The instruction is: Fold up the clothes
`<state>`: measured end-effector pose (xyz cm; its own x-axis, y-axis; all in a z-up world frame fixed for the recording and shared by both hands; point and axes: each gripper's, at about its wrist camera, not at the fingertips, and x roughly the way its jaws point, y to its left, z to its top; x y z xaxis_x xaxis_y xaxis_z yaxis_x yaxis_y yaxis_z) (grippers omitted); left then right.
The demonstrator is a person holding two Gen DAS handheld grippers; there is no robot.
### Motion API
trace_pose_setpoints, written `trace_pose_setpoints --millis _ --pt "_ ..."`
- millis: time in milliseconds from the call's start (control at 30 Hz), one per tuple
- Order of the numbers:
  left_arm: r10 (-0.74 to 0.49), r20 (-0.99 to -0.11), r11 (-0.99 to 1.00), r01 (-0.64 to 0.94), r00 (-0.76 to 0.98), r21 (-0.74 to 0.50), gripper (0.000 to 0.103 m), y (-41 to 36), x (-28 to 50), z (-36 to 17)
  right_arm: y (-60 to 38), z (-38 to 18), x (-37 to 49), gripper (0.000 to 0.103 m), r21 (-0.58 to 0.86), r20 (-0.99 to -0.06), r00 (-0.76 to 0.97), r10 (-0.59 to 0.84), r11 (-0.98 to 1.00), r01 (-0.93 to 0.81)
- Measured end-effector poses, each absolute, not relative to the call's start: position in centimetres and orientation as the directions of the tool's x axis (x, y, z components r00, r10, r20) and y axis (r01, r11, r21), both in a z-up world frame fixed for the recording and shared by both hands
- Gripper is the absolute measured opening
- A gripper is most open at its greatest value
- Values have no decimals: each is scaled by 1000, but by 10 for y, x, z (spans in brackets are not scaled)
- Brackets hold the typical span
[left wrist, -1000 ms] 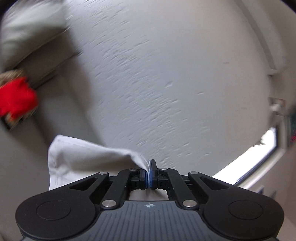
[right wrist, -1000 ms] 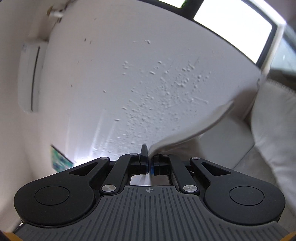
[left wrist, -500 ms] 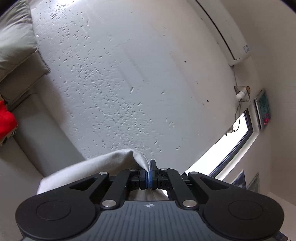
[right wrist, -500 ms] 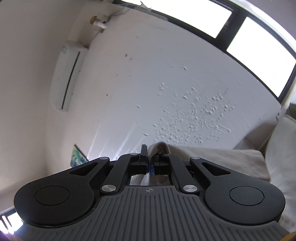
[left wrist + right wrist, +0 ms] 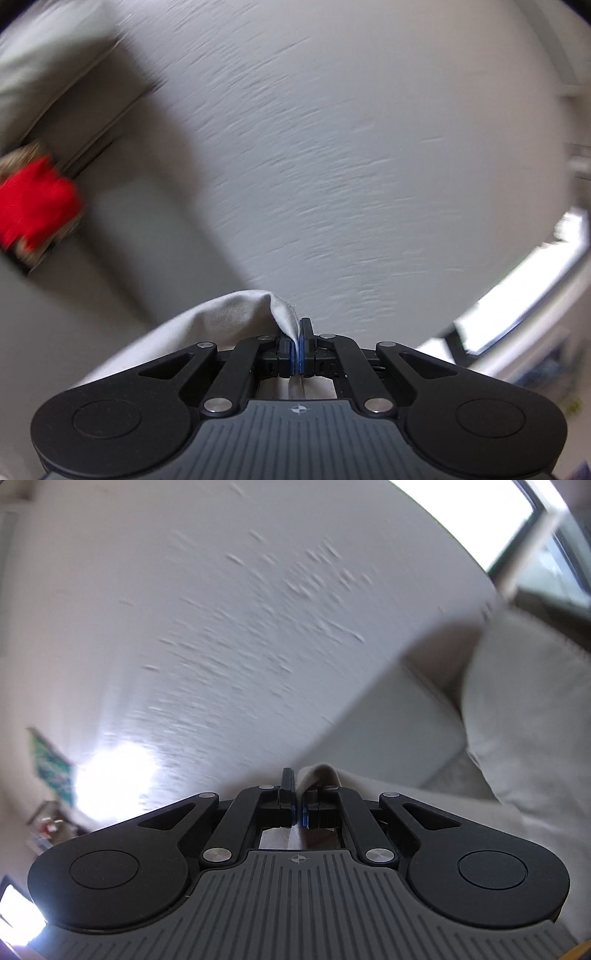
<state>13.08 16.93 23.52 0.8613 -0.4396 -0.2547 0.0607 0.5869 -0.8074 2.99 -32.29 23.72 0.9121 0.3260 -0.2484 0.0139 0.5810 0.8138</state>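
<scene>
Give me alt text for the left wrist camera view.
The left tool is shut on a fold of pale grey cloth that drapes away to its left. Beyond, blurred by motion, are a textured white wall, a grey sofa and something red.

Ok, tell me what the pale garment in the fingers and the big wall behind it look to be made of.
The garment looks like a thin woven fabric, matte off-white, perhaps cotton: it drapes in soft folds and a fine thread frays at its pinched edge. The wall looks like painted plaster, matte white, with small raised flecks, though motion blur smears them.
</scene>
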Motion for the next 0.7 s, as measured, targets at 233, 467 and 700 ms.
trace_pose_setpoints --millis 233,467,700 --pt "-353 -233 678 76 906 -731 0 163 185 241 -318 289 67 3 751 -57 959 277 645 -142" --pt "-344 -169 747 159 924 -645 0 149 180 210 -332 204 67 3 755 -169 935 311 651 -79" --pt "-323 -358 697 -36 876 -716 0 150 158 49 -336 24 79 3 792 -419 841 343 591 154"
